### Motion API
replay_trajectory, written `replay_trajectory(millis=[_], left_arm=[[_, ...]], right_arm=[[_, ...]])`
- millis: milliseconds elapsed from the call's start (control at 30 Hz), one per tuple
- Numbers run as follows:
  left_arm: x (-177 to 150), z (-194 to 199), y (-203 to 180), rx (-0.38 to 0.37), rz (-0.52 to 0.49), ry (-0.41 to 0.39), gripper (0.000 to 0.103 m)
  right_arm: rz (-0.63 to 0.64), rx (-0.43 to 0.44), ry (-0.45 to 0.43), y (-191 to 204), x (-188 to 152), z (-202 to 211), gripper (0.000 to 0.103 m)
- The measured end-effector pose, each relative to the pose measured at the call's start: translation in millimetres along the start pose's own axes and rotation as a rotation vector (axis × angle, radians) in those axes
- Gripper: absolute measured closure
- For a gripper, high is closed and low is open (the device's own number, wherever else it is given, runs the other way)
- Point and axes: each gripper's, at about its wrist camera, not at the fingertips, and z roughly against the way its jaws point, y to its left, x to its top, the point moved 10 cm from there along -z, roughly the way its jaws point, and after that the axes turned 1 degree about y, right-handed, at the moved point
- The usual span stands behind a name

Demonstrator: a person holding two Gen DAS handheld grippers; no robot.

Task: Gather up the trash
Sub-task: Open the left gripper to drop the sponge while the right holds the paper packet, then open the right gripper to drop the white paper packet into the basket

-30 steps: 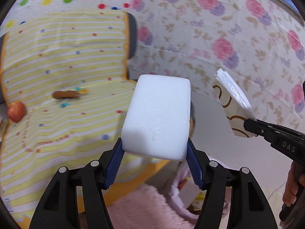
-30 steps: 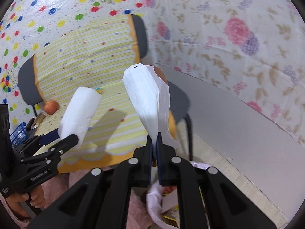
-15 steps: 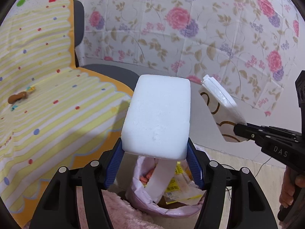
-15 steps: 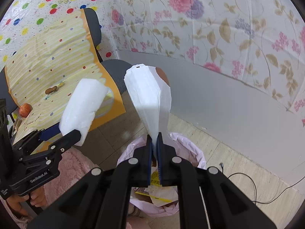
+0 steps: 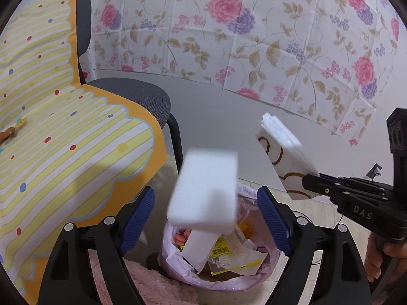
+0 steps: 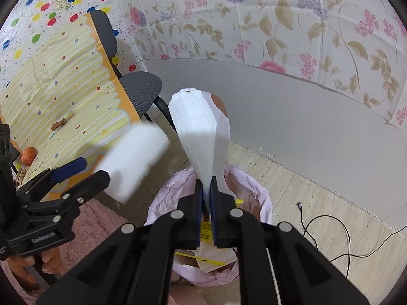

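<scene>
Left wrist view: my left hand-held gripper [image 5: 206,213] has just been opening, foam block [image 5: 204,190] loose between its jaws, right above the trash bag [image 5: 223,277]; right hand-held gripper [image 6: 206,198] pinches a paper cup [image 6: 203,132] upright over it.

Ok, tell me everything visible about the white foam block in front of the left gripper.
The white rectangular foam block looks like lightweight styrofoam, with rounded corners and a finely grained surface. It is motion-blurred and tilted, sitting between the left gripper's blue pads with clear gaps on both sides, so nothing grips it; the jaws have just been opening. It hangs in the air above the pink-lined trash bin, apparently falling towards the wrappers inside. The right wrist view shows it blurred too, just past the left fingertips.
</scene>
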Motion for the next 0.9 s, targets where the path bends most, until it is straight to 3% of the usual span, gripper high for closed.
replay_trajectory(millis=[133,267,467,600,800,900], left_arm=[[2.4,9.3,11.6,0.019,0.030,-0.016,0.020],[7.8,19.3,27.6,0.053,0.060,-0.038,0.020],[11.1,34.4,50.8,0.114,0.091,-0.061,0.020],[7.3,47.4,67.6,0.161,0.115,-0.057,0.016],[-2.4,77.4,99.9,0.247,0.164,-0.029,0.012],[-4.8,100.5,120.1,0.299,0.195,-0.039,0.010]], right_arm=[[-0.009,0.000,0.026,-3.8,-4.4,-9.9,0.093],[-0.021,0.008,0.047,-3.4,-8.0,-17.4,0.056],[-0.003,0.006,0.010,5.0,3.7,-7.5,0.055],[0.026,0.007,-0.034,16.2,15.2,7.5,0.046],[0.116,0.041,-0.087,47.8,31.2,28.5,0.010],[0.168,0.048,-0.126,69.5,41.5,37.2,0.006]])
